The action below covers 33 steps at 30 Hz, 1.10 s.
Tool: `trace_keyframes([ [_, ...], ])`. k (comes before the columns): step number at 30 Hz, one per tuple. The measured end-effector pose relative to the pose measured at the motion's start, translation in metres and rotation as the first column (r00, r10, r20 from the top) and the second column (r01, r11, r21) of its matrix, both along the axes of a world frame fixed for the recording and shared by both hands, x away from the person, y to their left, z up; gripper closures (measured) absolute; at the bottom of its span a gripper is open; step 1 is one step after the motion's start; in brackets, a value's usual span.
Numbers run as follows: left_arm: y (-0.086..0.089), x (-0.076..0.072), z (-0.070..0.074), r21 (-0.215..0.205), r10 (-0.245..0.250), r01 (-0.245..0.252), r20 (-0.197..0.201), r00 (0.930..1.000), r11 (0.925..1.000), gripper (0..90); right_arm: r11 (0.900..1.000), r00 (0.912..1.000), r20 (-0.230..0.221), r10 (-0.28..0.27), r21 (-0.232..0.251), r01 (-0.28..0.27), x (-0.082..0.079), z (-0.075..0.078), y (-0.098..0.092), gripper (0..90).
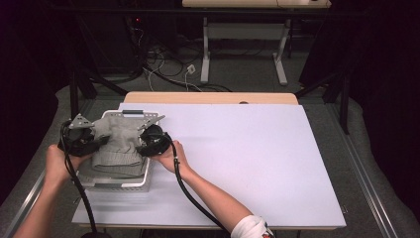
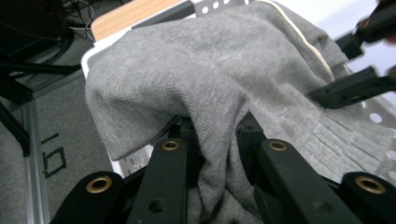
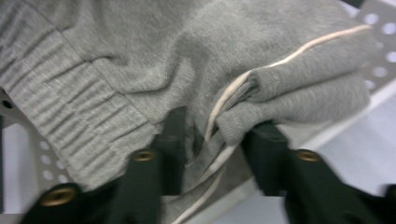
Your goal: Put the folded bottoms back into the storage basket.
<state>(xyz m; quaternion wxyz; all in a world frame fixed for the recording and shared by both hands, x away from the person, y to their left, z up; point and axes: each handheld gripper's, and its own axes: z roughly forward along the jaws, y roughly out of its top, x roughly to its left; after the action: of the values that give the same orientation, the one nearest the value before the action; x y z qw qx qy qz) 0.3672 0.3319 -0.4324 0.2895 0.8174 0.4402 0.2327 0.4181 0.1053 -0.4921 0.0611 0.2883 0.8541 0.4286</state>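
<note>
A grey knit garment [image 1: 116,144] with a cream trim line lies heaped in a white perforated basket [image 1: 133,184] at the table's left. My left gripper [image 1: 101,141] meets it from the left side, and my right gripper [image 1: 141,146] from the right. In the left gripper view the garment [image 2: 201,60] drapes over the jaws, and the gripper [image 2: 215,135] is shut on a fold of it. In the right gripper view a bunched fold of the garment [image 3: 140,46] by the ribbed hem sits pinched in the gripper [image 3: 212,135].
The basket stands on a white table top [image 1: 237,148] that stretches wide to the right. A wooden strip [image 1: 208,97] runs along the far edge. Beyond it are cables on the floor and another table's legs [image 1: 205,59]. The basket wall [image 2: 135,161] shows under the cloth.
</note>
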Motion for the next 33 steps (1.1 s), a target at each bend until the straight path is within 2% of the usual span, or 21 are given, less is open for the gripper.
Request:
trace_keyframes([
  [2, 0.001, 0.001, -0.004, -0.008, -0.005, 0.005, 0.000, 1.0000, 1.0000, 78.9, 1.000, 0.9992, 0.039, -0.006, -0.016, 0.007, -0.005, 0.003, -0.002, 46.9],
  [3, 0.001, 0.002, -0.006, -0.009, -0.004, 0.004, -0.004, 1.0000, 1.0000, 78.9, 1.000, 0.9990, 0.045, -0.004, -0.021, 0.005, -0.006, 0.004, -0.004, 45.4],
  [8, -0.003, 0.009, -0.018, 0.007, -0.019, 0.019, -0.031, 0.9993, 0.9998, 79.1, 1.000, 0.9980, 0.064, -0.006, -0.010, 0.006, -0.012, 0.015, -0.020, 35.1],
  [10, -0.003, 0.012, -0.020, -0.004, -0.018, 0.018, -0.033, 0.9993, 0.9998, 79.1, 1.000, 0.9981, 0.062, 0.003, -0.009, -0.002, -0.014, 0.020, -0.028, 31.2],
  [12, -0.003, 0.014, -0.020, 0.000, -0.018, 0.018, -0.036, 0.9992, 0.9998, 79.1, 1.000, 0.9980, 0.063, -0.003, -0.012, 0.004, -0.015, 0.023, -0.037, 22.3],
  [15, -0.004, 0.016, -0.022, 0.007, -0.019, 0.019, -0.042, 0.9989, 0.9998, 79.1, 1.000, 0.9980, 0.063, 0.008, -0.008, -0.008, -0.017, 0.028, -0.053, 16.5],
  [24, 0.001, 0.025, -0.031, 0.002, 0.012, -0.012, -0.073, 0.9973, 0.9999, 78.9, 0.999, 0.9979, 0.065, 0.011, -0.042, -0.008, -0.026, 0.031, -0.104, 9.1],
  [33, 0.000, 0.030, -0.041, 0.000, 0.031, -0.031, -0.093, 0.9952, 0.9995, 78.9, 0.997, 0.9973, 0.054, -0.050, -0.051, 0.052, -0.034, 0.027, -0.160, 8.4],
])
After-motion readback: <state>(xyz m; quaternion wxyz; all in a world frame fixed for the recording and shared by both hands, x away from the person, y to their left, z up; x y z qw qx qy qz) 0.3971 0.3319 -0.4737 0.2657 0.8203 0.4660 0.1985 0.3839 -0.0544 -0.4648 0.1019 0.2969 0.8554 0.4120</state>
